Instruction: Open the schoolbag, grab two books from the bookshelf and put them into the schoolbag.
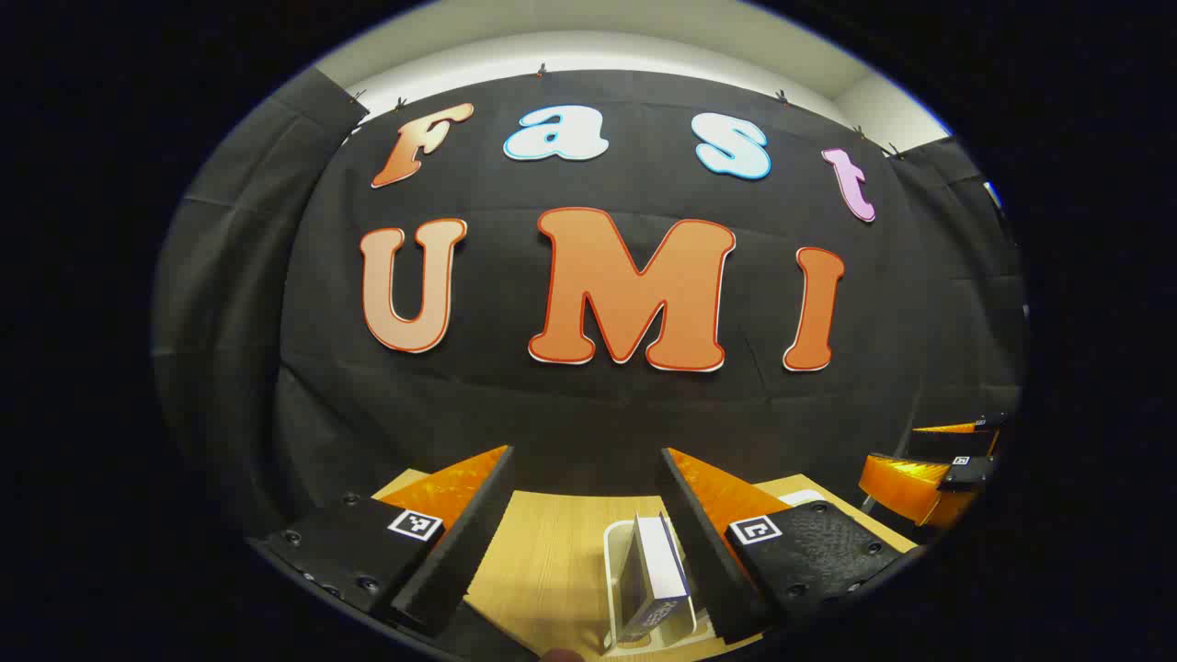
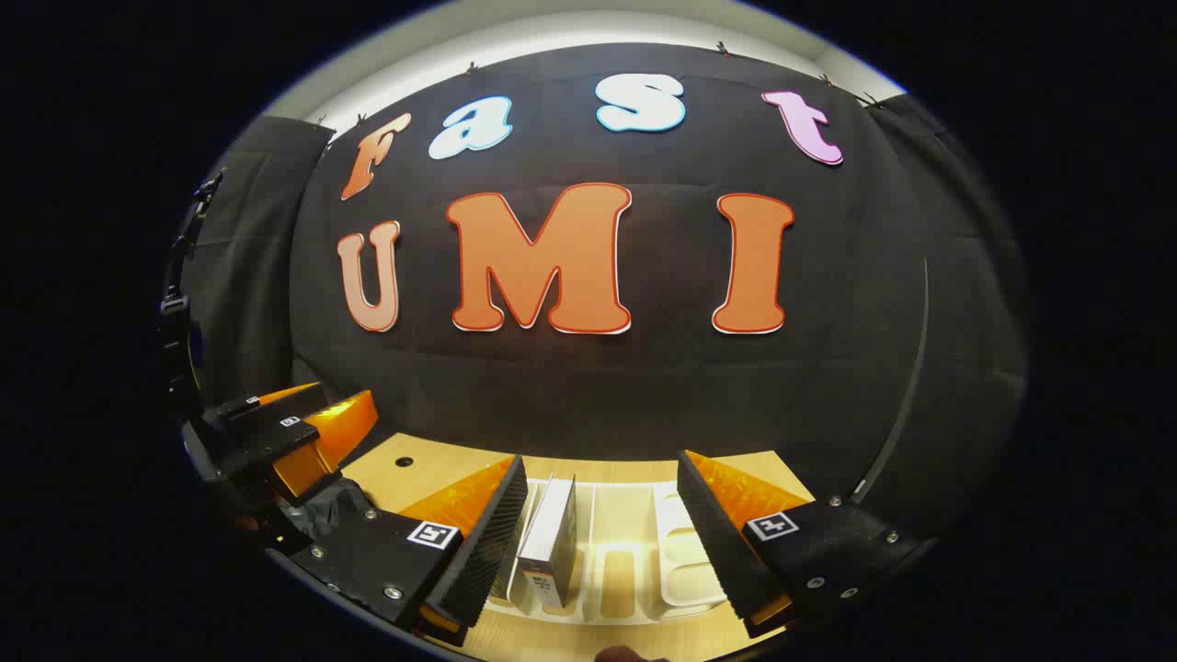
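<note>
- In the left gripper view, the left tool (image 1: 586, 515) hangs above the wooden surface (image 1: 542, 552) with its fingers spread wide and nothing between them.
- One book (image 1: 655, 575) stands upright in the white bookshelf (image 1: 614, 542), below the tool and just beside its right-hand finger (image 1: 708, 542); whether they touch cannot be told.
- At the far right of that view the other tool (image 1: 956, 469) shows, well apart.
- In the right gripper view, the right tool (image 2: 602, 524) is level over the white bookshelf (image 2: 680, 561), fingers wide and empty.
- One book (image 2: 550, 538) stands upright in a left slot, just beside the left-hand finger (image 2: 487, 542).
- The left tool (image 2: 285, 428) shows at that view's left edge.
</note>
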Tool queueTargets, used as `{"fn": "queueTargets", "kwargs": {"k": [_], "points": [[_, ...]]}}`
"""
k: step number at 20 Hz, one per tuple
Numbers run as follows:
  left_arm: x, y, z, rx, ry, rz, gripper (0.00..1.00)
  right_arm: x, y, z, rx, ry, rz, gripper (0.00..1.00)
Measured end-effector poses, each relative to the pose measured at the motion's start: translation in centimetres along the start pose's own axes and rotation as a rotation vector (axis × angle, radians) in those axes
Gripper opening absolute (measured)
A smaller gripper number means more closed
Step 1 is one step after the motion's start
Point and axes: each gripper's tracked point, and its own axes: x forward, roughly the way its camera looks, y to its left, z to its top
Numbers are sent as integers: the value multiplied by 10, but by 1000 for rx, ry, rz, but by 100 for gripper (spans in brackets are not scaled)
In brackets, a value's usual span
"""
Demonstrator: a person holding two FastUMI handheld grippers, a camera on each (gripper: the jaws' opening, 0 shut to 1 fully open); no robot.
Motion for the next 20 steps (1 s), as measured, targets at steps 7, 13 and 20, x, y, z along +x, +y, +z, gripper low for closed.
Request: {"fn": "queueTargets", "kwargs": {"k": [7, 13, 20], "points": [[-15, -1, 5, 20, -37, -2, 97, -3, 1, 7, 3, -62, -4, 98], [-27, -9, 3, 56, -38, 37, 95, -6, 1, -1, 24, -49, 24, 98], [-37, -18, 10, 49, -65, 26, 97, -7, 2, -2, 16, -60, 49, 98]]}}
